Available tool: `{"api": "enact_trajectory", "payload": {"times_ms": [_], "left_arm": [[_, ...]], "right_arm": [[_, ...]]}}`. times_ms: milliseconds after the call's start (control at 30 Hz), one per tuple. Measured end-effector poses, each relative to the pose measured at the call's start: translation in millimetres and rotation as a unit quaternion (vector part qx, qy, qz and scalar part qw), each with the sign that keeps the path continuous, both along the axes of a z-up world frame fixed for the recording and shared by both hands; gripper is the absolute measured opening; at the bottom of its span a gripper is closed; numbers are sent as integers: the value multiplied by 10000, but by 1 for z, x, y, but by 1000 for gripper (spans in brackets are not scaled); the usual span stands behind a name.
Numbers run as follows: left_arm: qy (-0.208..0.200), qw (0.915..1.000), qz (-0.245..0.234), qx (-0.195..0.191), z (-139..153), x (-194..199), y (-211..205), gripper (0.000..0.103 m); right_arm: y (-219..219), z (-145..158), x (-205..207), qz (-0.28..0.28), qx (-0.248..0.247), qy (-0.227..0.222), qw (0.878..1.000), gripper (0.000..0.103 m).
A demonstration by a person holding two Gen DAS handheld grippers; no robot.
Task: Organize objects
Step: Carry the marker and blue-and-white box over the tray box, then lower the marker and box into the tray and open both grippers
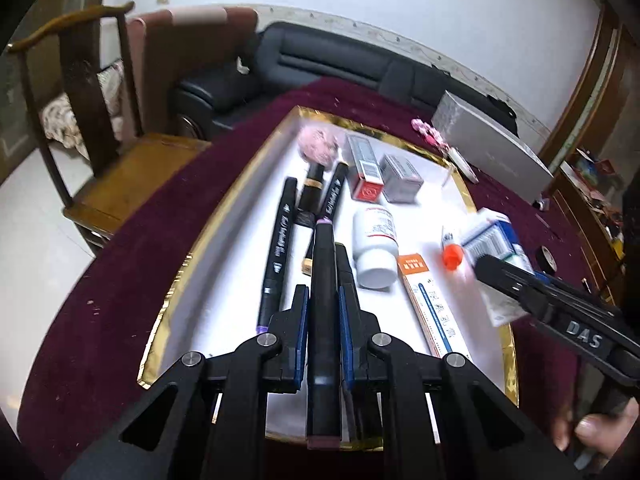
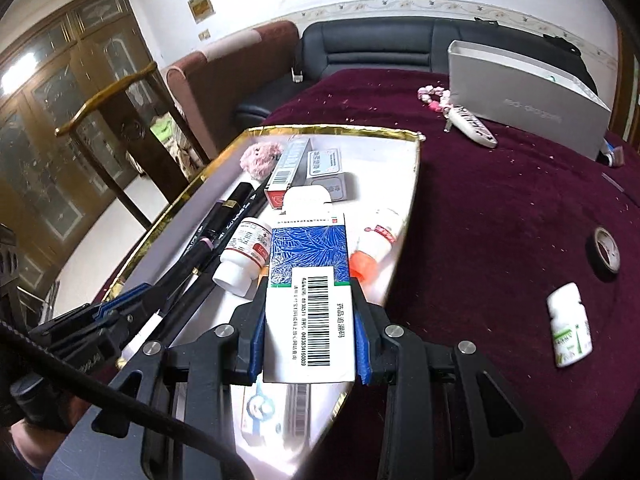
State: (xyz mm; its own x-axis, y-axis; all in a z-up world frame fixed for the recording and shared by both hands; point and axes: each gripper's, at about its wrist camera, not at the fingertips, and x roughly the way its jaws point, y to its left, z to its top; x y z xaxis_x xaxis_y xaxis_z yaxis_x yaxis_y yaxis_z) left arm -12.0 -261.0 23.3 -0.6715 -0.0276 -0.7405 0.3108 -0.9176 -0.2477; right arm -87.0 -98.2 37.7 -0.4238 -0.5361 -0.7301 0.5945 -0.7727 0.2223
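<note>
Marker [image 1: 323,280] clamped in left claw [image 1: 323,300]; medicine box [image 2: 309,280] gripped by right claw [image 2: 309,332].

A blue leaf-patterned box [image 2: 308,256], a gold-rimmed white tray [image 1: 224,216] and a maroon tablecloth [image 2: 500,208].

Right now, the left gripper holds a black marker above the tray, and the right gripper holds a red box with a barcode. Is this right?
Not quite: the box in the right gripper is blue and white, not red, as the right wrist view shows. The red-ended box lies farther back in the tray. The rest stands: the left gripper holds a black marker above the tray, and the held box carries a barcode.
</note>
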Motion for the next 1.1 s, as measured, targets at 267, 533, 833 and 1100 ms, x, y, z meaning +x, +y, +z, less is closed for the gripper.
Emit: {"api": "enact_trajectory", "payload": {"times_ms": [267, 533, 833, 1100], "left_arm": [[-226, 9996, -137, 46, -6, -15, -9, 11], [-405, 9981, -453, 5, -12, -29, 3, 11], [-438, 9973, -589, 82, -6, -21, 8, 12], [-253, 9983, -514, 116, 15, -11, 19, 13]], "right_arm": [[-24, -10, -13, 41, 428, -96, 9990, 32], [-44, -22, -28, 14, 895, -207, 9958, 32], [-37, -24, -30, 81, 895, -379, 9952, 39], [-7, -3, -11, 32, 554, -128, 9984, 48]]}}
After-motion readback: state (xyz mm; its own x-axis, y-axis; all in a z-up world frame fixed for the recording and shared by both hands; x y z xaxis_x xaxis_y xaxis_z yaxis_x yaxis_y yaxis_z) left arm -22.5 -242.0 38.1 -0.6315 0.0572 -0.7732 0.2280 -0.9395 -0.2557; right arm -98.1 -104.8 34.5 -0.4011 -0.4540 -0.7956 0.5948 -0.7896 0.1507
